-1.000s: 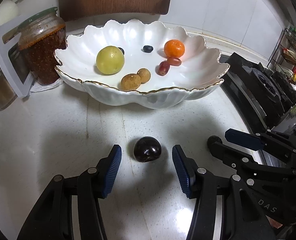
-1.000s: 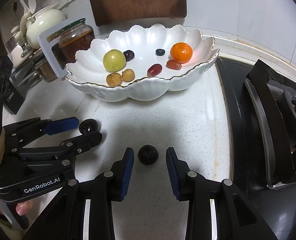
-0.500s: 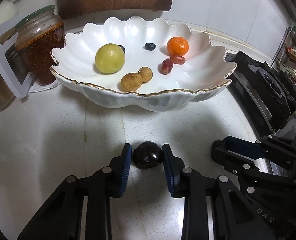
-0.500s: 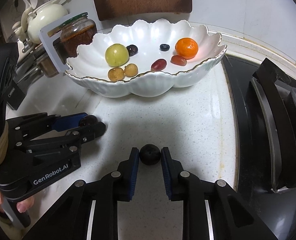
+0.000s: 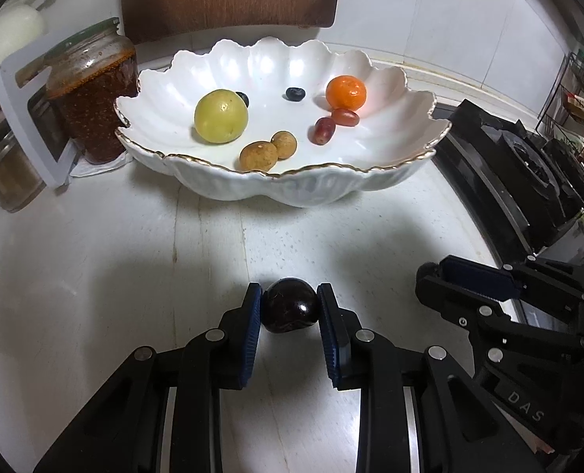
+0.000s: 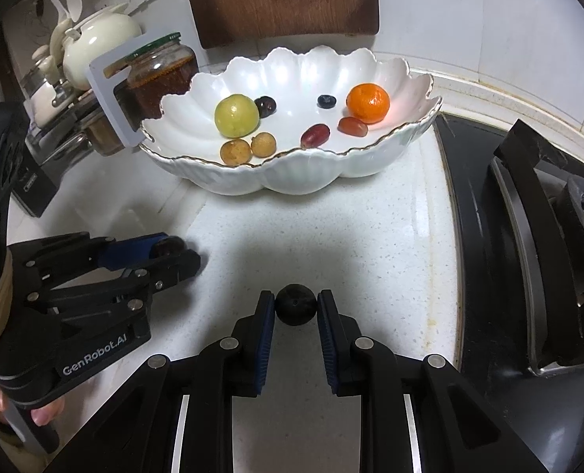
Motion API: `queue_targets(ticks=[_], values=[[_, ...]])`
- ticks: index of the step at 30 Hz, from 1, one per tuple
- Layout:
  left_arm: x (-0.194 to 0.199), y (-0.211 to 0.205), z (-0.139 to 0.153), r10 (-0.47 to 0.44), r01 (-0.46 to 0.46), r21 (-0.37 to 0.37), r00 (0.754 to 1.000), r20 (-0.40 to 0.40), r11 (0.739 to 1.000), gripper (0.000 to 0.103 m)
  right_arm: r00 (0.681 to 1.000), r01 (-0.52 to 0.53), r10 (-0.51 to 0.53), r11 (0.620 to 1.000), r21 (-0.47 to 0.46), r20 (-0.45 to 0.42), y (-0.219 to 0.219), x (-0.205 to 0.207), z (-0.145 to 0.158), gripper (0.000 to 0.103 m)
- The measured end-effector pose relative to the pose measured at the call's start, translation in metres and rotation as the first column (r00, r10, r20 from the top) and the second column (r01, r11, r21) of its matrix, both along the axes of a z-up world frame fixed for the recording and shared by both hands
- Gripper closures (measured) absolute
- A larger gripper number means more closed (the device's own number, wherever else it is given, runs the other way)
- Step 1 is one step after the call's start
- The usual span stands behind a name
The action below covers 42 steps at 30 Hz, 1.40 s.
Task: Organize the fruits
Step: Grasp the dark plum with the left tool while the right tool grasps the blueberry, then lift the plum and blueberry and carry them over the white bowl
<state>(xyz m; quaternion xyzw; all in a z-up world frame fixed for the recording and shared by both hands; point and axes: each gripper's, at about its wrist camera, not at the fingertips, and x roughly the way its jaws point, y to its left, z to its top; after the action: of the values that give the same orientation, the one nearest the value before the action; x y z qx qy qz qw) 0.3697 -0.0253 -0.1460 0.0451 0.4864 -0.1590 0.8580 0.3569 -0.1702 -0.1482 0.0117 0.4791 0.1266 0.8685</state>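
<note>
Already we have eight fruits in the bowl (image 5: 390,175) at upper centre; our left gripper (image 5: 289,307) clamps the plum (image 5: 290,310), right gripper (image 6: 296,307) the dark berry (image 6: 296,304), both unlifted.

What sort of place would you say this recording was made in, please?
Most likely a home kitchen: a black gas stove with pan supports beside the white speckled stone counter, a glass jar of red chilli paste, and a wooden chopping board against the wall.

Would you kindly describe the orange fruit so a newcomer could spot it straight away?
Find the white scalloped bowl on the counter beside the stove. The mandarin sits at its back right, above two red grapes. It is the only orange fruit there.
</note>
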Motion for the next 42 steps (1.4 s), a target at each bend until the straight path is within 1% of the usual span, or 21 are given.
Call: queue_targets(ticks=[5, 15, 22, 32, 42], values=[[-0.011, -0.001, 0.008, 0.012, -0.012, -0.003, 1.0, 0.008, 1.0, 0.075, 1.0, 0.001, -0.001, 1.0, 0.015, 0.02, -0.004, -0.006, 0.008, 0.079], [-0.034, -0.002, 0.032, 0.049, -0.048, -0.011, 0.997, 0.054, 0.999, 0.075, 0.997, -0.004, 0.0, 0.999, 0.043, 0.076, -0.012, -0.025, 0.03, 0.079], [-0.05, -0.004, 0.054, 0.064, -0.063, -0.013, 0.992, 0.109, 0.998, 0.075, 0.991, -0.007, -0.001, 0.998, 0.055, 0.131, -0.018, -0.038, 0.05, 0.079], [-0.072, -0.006, 0.095, 0.082, -0.078, -0.03, 0.971, 0.224, 0.997, 0.074, 0.975, -0.006, -0.009, 0.998, 0.068, 0.222, -0.027, -0.053, 0.083, 0.079], [-0.076, -0.008, 0.128, 0.086, -0.074, -0.049, 0.947, 0.31, 0.996, 0.075, 0.947, -0.004, -0.022, 0.997, 0.08, 0.32, -0.033, -0.058, 0.116, 0.079]])
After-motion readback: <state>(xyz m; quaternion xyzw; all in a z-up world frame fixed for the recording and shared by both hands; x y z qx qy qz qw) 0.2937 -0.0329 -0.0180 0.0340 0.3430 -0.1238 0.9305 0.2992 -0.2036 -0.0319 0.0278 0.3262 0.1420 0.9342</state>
